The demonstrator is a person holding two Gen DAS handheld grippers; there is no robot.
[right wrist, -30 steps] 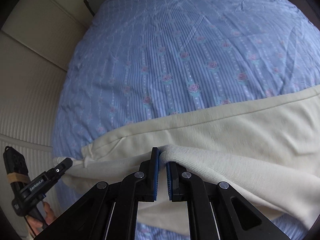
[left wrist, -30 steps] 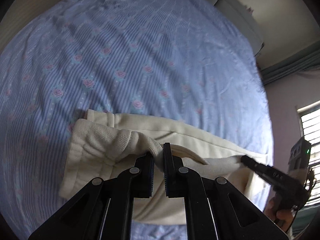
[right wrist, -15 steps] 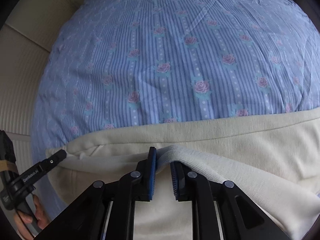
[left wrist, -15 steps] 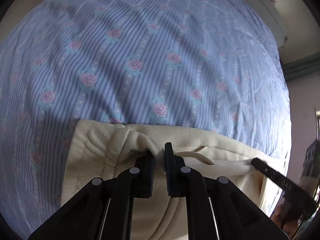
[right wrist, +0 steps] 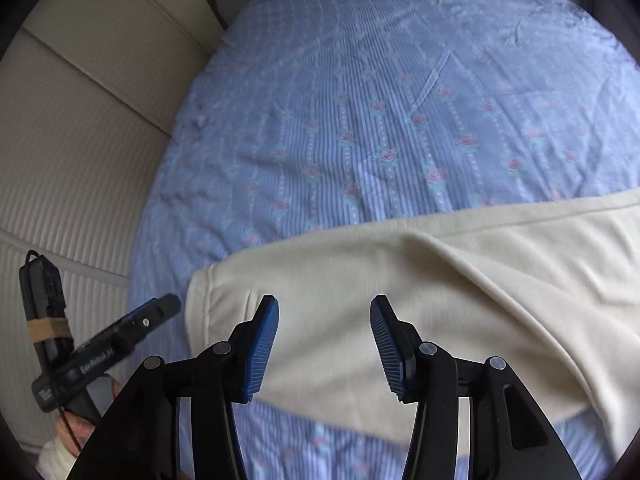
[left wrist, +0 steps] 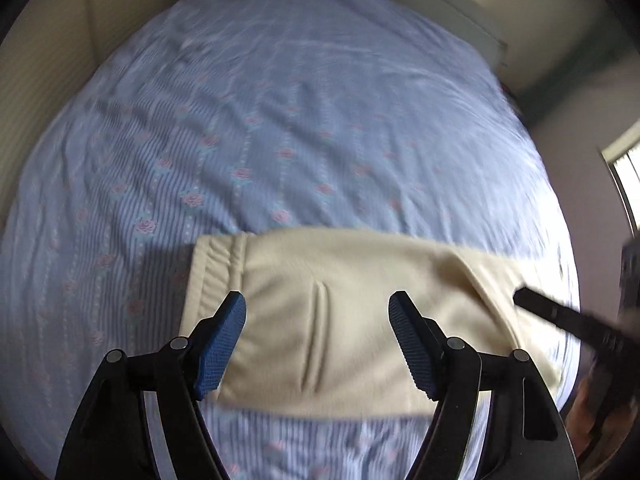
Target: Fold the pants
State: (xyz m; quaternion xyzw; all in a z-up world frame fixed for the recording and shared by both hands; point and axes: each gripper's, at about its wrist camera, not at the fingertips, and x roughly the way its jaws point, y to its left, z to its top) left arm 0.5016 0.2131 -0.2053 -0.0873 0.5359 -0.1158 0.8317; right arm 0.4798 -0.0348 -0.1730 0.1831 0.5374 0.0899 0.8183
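Note:
Cream pants (left wrist: 344, 316) lie folded over on the blue striped, rose-printed bedsheet (left wrist: 280, 120), waistband at the left end. My left gripper (left wrist: 318, 320) hangs above them, its jaws opening wide with nothing between the pads. In the right wrist view the same pants (right wrist: 440, 280) stretch to the right, with a diagonal fold across them. My right gripper (right wrist: 324, 320) is above the cloth too, its jaws opening and not touching it. The other gripper shows at each view's edge: the right gripper (left wrist: 560, 316) and the left gripper (right wrist: 120, 332).
A beige ribbed padded panel (right wrist: 72, 184) borders the bed (right wrist: 360, 80) on the left of the right wrist view. A pillow or bolster (left wrist: 440, 4) lies at the far end of the bed. A window (left wrist: 626, 176) is at the right.
Both grippers let go of the cream cloth, opened and lifted away. The raised folds they held now lie flat on the pants.

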